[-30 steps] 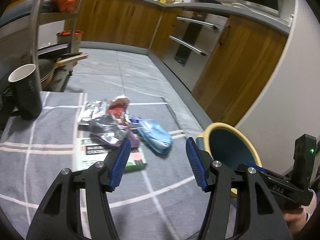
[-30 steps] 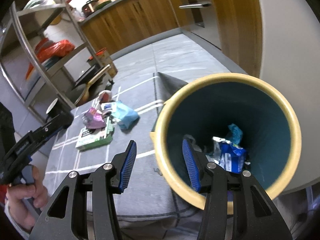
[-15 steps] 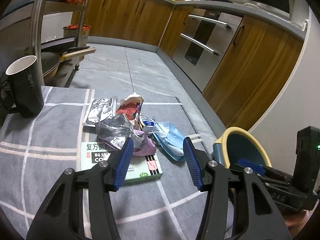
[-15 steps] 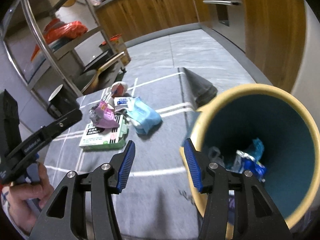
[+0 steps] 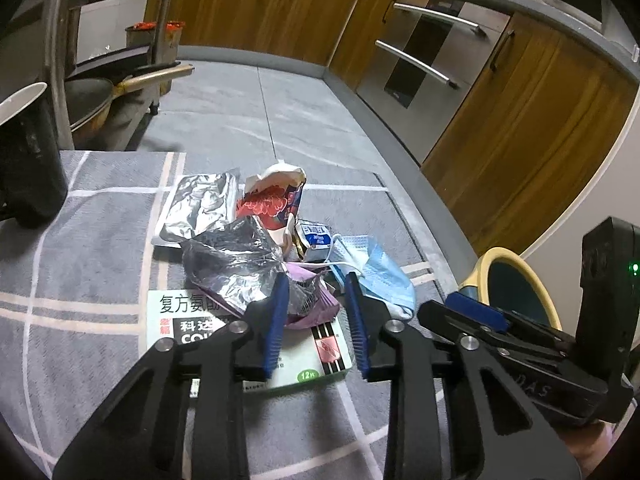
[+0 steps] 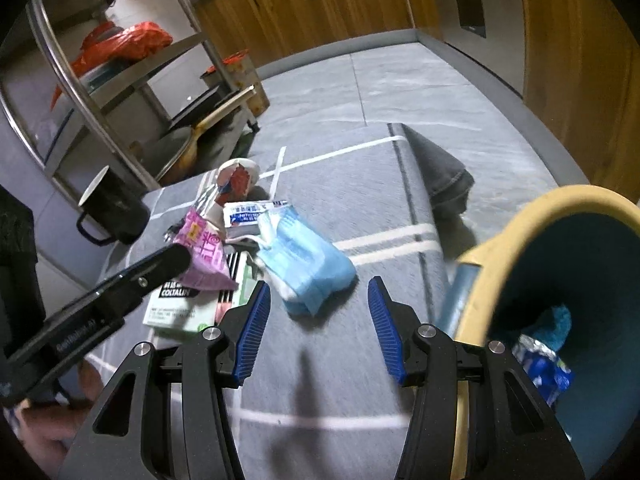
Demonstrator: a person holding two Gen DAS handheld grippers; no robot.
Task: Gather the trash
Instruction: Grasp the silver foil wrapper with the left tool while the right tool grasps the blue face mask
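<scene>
Desk (image 5: 100,240): covered by a grey cloth with pale grid lines; carries all the trash and the mug.
Bin (image 6: 516,248): yellow rim, teal inside, at the right end of the desk; a blue wrapper (image 6: 544,364) and a teal scrap lie inside it.
Mug (image 5: 28,160): black, white inside, upright at the far left of the desk, well apart from the trash.
Trash pile (image 5: 256,248): near the middle of the desk, left of the bin.
Medicine box (image 5: 180,320): green and white, flat on the cloth, lowest item of the pile.
Face mask (image 6: 304,268): light blue, crumpled, on the right edge of the pile, touching the box.
Silver foil wrapper (image 5: 232,260): crumpled, lying on the box.
Purple wrapper (image 5: 308,304): on the box, partly under the foil.
Red and white packet (image 5: 272,196): at the far side of the pile, mouth up.
Left tool (image 5: 316,316): jaws closing, the purple wrapper and the foil edge between the blue pads; contact of the pads with them cannot be told.
Right tool (image 6: 316,320): jaws apart with nothing between them, above bare cloth just in front of the face mask, bin to its right.
</scene>
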